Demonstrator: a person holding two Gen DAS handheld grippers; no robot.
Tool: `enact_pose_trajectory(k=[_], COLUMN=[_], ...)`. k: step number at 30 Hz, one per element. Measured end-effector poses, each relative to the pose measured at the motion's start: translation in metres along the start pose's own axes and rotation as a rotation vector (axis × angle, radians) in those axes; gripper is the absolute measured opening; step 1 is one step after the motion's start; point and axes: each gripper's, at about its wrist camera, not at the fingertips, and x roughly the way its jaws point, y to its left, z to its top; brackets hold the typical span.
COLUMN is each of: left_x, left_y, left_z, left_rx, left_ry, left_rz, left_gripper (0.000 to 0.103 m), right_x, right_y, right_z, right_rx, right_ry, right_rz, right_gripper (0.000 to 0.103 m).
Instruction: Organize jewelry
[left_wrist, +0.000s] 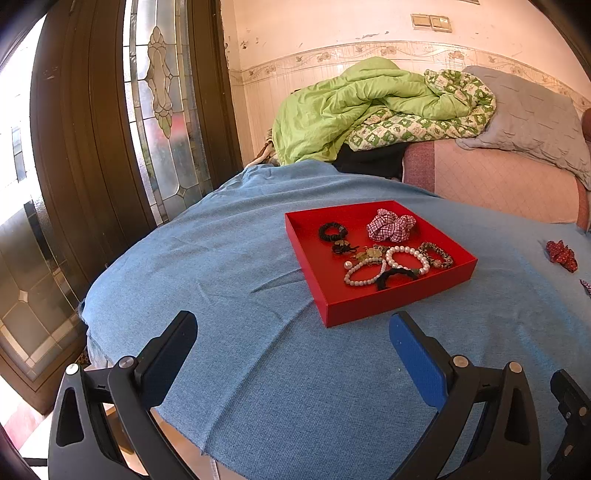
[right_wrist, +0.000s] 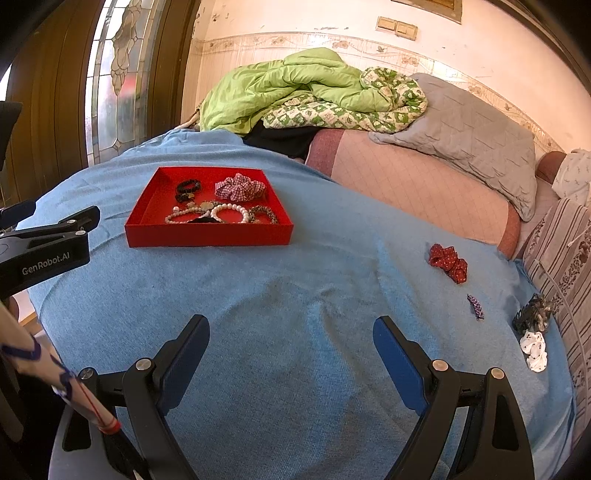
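Observation:
A red tray (left_wrist: 364, 310) (right_wrist: 207, 236) sits on the blue cloth. It holds a checked scrunchie (left_wrist: 390, 224) (right_wrist: 239, 187), pearl bracelets (left_wrist: 408, 258) (right_wrist: 229, 211), black hair ties (left_wrist: 332, 232) and a leopard band (left_wrist: 437, 254). My left gripper (left_wrist: 293, 332) is open and empty, in front of the tray. My right gripper (right_wrist: 291, 336) is open and empty over bare cloth. Loose to the right lie a red dotted scrunchie (right_wrist: 448, 263) (left_wrist: 562, 255), a small purple clip (right_wrist: 475, 305), a dark claw clip (right_wrist: 532, 317) and a white scrunchie (right_wrist: 533, 350).
The blue cloth (right_wrist: 295, 295) covers a rounded table. Behind it is a pink bed (right_wrist: 417, 184) with a green quilt (right_wrist: 295, 85) and a grey pillow (right_wrist: 469, 140). A wooden door with stained glass (left_wrist: 162, 103) stands at the left. The left gripper's body (right_wrist: 44, 243) shows at the left edge.

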Motion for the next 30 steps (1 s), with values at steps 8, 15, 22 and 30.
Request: enact_pose_trajectory(k=[8,15,22,30], left_x=[-0.0002,0.0001,0.0003,0.0004], left_y=[0.0000,0.0001,0.0009,0.0010], left_z=[-0.0003,0.0003,0.0000,0.0000], left_rx=[0.001,0.001,0.000,0.001], left_ry=[0.001,0.000,-0.001,0.000], left_rz=[0.001,0.002,0.002,0.000], left_gripper=[0.103,0.103,0.103,0.103], right_x=[0.0007,0.0007,0.0006,0.0011], right_y=[0.0000,-0.0003,-0.0005,-0.0009], right_z=[-0.0007,-0.0005,-0.0013,-0.0001], right_rx=[-0.001,-0.001,-0.001,-0.001], right_ry=[0.002,0.001,0.001,0.002], right_rz=[0.000,0.000,0.000,0.001], right_gripper=[0.093,0.093,0.093,0.093])
